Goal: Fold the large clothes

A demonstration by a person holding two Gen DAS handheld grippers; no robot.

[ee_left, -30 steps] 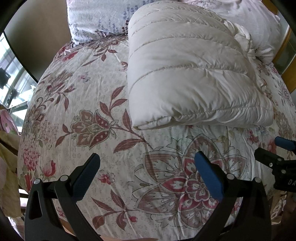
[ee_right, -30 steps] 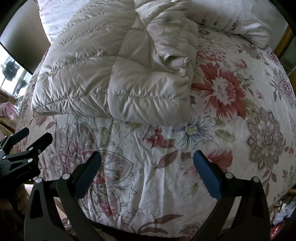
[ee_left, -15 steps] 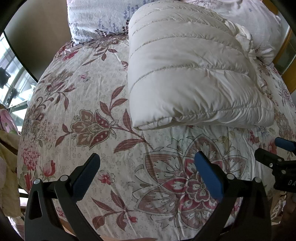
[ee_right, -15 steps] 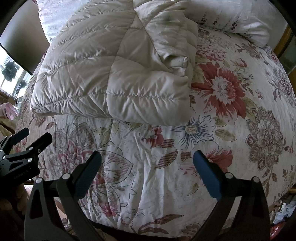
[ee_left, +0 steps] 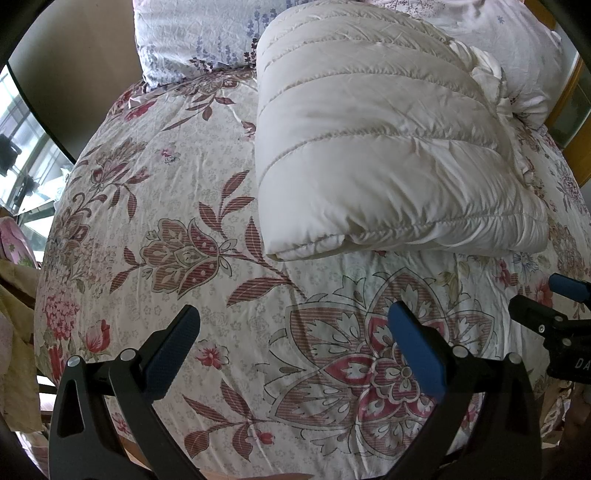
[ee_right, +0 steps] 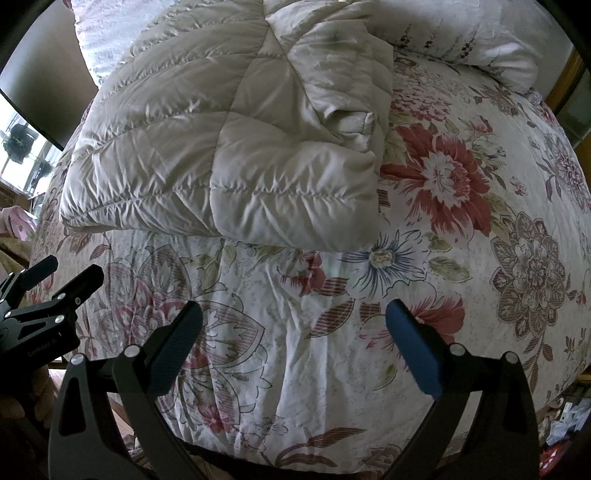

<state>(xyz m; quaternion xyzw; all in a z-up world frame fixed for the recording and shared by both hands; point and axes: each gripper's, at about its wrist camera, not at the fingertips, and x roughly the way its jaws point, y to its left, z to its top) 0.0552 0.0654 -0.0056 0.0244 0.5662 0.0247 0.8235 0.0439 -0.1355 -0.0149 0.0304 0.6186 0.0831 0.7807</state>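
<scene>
A cream quilted down garment [ee_left: 376, 147] lies folded into a thick bundle on the floral bedspread [ee_left: 155, 206]; the right wrist view shows the same bundle [ee_right: 229, 147] at upper left. My left gripper [ee_left: 295, 332] hovers open over the bedspread, well short of the bundle's near edge, with nothing between its blue pads. Likewise open and empty, my right gripper [ee_right: 293, 325] hangs below the bundle's near right corner. Each gripper appears at the edge of the other's view: the right gripper [ee_left: 546, 299] and the left gripper [ee_right: 66, 275].
Pillows [ee_left: 199, 33] lie at the head of the bed behind the bundle. A dark wall and a window [ee_left: 22, 147] are to the left. A wooden bed frame [ee_left: 569, 103] shows at right. Cloths [ee_left: 14, 332] hang at the bed's left side.
</scene>
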